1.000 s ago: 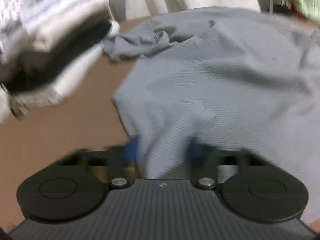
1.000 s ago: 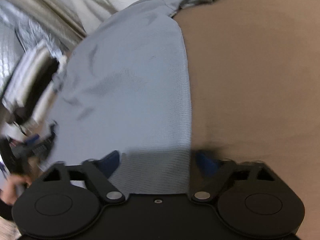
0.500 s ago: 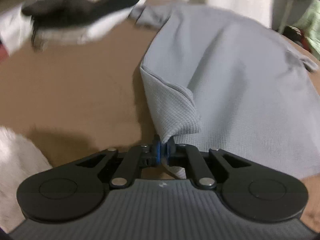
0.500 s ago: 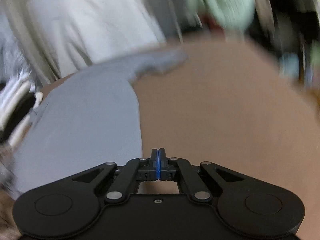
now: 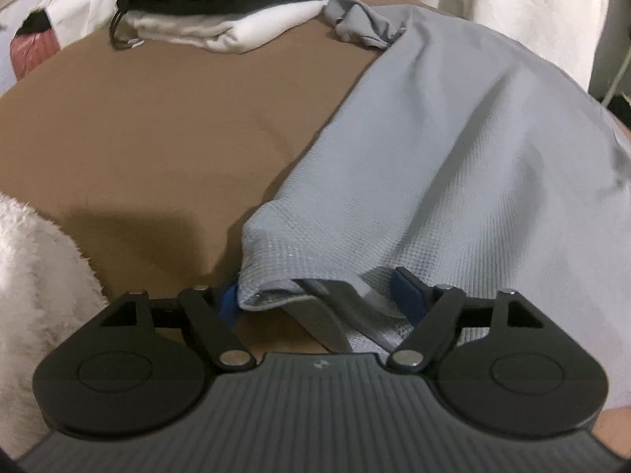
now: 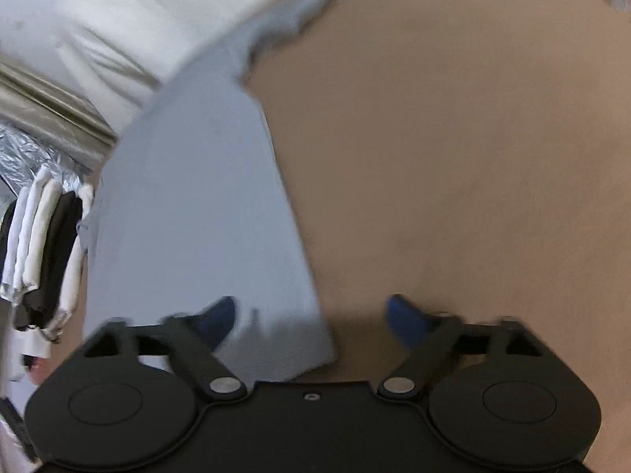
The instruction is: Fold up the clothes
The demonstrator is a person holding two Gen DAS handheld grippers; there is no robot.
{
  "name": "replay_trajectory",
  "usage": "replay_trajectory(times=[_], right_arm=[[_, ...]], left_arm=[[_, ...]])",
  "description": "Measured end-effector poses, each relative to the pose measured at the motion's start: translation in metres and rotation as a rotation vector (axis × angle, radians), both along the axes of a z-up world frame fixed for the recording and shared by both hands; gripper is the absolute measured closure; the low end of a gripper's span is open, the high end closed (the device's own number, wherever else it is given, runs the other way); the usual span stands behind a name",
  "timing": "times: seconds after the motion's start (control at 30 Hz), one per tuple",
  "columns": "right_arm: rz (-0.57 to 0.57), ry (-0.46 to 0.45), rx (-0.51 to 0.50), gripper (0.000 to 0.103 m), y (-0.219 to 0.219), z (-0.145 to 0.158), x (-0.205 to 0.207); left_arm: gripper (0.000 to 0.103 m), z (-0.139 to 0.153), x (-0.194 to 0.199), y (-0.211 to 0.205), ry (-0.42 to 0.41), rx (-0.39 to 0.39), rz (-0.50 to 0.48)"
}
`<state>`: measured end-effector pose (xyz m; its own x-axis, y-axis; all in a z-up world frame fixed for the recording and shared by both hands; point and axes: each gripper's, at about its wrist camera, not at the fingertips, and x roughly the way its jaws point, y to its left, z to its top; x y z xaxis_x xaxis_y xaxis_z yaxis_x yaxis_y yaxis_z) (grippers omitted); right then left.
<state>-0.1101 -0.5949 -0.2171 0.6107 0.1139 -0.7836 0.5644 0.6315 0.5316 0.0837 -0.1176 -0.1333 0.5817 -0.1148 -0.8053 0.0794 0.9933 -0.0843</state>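
A grey waffle-knit shirt (image 5: pixel 453 149) lies spread on the brown surface (image 5: pixel 157 138), its crumpled sleeve toward the far stack. My left gripper (image 5: pixel 317 299) hangs over the near hem corner; its jaws are opening, and the folded-over hem lies loose between the blue pads (image 5: pixel 406 297). In the right wrist view the same shirt (image 6: pixel 189 205) runs up the left half, blurred by motion. My right gripper (image 6: pixel 311 315) sits over its near corner with jaws opening. The cloth edge lies slack between them, nearer the left pad (image 6: pixel 219 315), and is not pinched.
A stack of folded white and black clothes (image 5: pixel 221 12) sits at the far edge, also seen side-on (image 6: pixel 43 244). A white fluffy fabric (image 5: pixel 35 276) lies at the near left. Pale curtain (image 5: pixel 512 8) and silver foil (image 6: pixel 23 153) back the scene. Bare brown surface (image 6: pixel 473 157) stretches right.
Half a second ago both grippers were shut, the left pinching the hem corner. Both have now opened and the hem has dropped loose. The right gripper has shifted over the shirt's near corner.
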Motion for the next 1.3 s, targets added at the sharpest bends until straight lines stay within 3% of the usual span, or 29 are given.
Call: replay_trajectory(times=[0.03, 0.07, 0.1, 0.13, 0.23, 0.27, 0.37, 0.43, 0.47, 0.57, 0.63, 0.8, 0.83, 0.87, 0.9, 0.93, 1.07, 1.13, 1.23, 1.3], right_arm=[[0.024, 0.024, -0.001, 0.015, 0.003, -0.006, 0.005], [0.098, 0.048, -0.125, 0.062, 0.016, 0.002, 0.011], [0.181, 0.064, -0.272, 0.095, 0.032, 0.012, 0.017], [0.222, 0.035, -0.377, 0.098, 0.046, 0.024, 0.019], [0.166, -0.18, -0.558, 0.1, 0.068, 0.084, -0.016], [0.107, -0.211, -0.602, 0.1, 0.068, 0.101, -0.032], [0.003, -0.088, -0.697, 0.1, 0.06, 0.101, -0.045], [0.01, 0.034, -0.671, 0.1, 0.049, 0.077, -0.033], [0.016, 0.068, -0.61, 0.1, 0.041, 0.065, -0.029], [-0.003, 0.05, -0.444, 0.099, 0.02, 0.053, -0.022], [-0.022, 0.007, -0.399, 0.099, 0.013, 0.055, -0.026], [-0.057, -0.026, -0.321, 0.096, 0.001, 0.051, -0.032], [-0.063, -0.034, -0.306, 0.096, -0.003, 0.05, -0.032], [-0.054, -0.053, -0.286, 0.096, -0.004, 0.047, -0.036], [-0.044, -0.073, -0.265, 0.096, -0.003, 0.044, -0.042], [-0.029, -0.104, -0.24, 0.097, -0.004, 0.043, -0.042], [-0.005, -0.326, -0.183, 0.098, -0.007, 0.059, -0.063], [-0.032, -0.416, -0.162, 0.098, -0.009, 0.07, -0.085], [-0.078, -0.329, -0.175, 0.098, -0.009, 0.067, -0.09], [-0.048, -0.185, -0.244, 0.098, 0.001, 0.061, -0.072]], left_arm=[[0.025, 0.0, -0.001, -0.003, -0.006, 0.018, -0.011], [0.025, 0.0, -0.002, -0.006, -0.011, 0.036, -0.021], [0.025, 0.002, -0.004, -0.006, -0.007, 0.035, -0.026], [0.025, 0.005, -0.006, -0.005, -0.002, 0.032, -0.031], [0.025, 0.014, -0.009, 0.01, 0.015, -0.059, -0.025], [0.022, 0.016, -0.01, 0.015, 0.023, -0.092, -0.023], [0.01, 0.003, 0.005, 0.017, 0.207, -0.135, -0.032], [0.005, 0.001, 0.006, 0.008, 0.221, -0.096, -0.074], [0.003, 0.0, 0.003, 0.003, 0.204, -0.074, -0.092], [0.0, -0.006, -0.004, -0.016, 0.156, 0.012, -0.145], [0.0, -0.011, -0.008, -0.029, 0.127, 0.078, -0.18], [0.002, -0.016, -0.01, -0.042, 0.049, 0.106, -0.203], [0.009, -0.014, -0.01, -0.041, 0.043, 0.092, -0.214], [0.042, -0.008, -0.011, -0.04, 0.022, 0.081, -0.238], [0.091, -0.003, -0.016, -0.039, -0.004, 0.099, -0.266], [0.096, 0.006, -0.018, -0.041, -0.029, 0.126, -0.296], [0.097, 0.066, -0.039, -0.016, -0.203, 0.111, -0.276], [0.097, 0.086, -0.036, 0.006, -0.192, 0.072, -0.257], [0.097, 0.085, -0.028, 0.029, -0.08, 0.005, -0.227], [0.097, 0.063, -0.03, 0.029, -0.011, 0.028, -0.229]])
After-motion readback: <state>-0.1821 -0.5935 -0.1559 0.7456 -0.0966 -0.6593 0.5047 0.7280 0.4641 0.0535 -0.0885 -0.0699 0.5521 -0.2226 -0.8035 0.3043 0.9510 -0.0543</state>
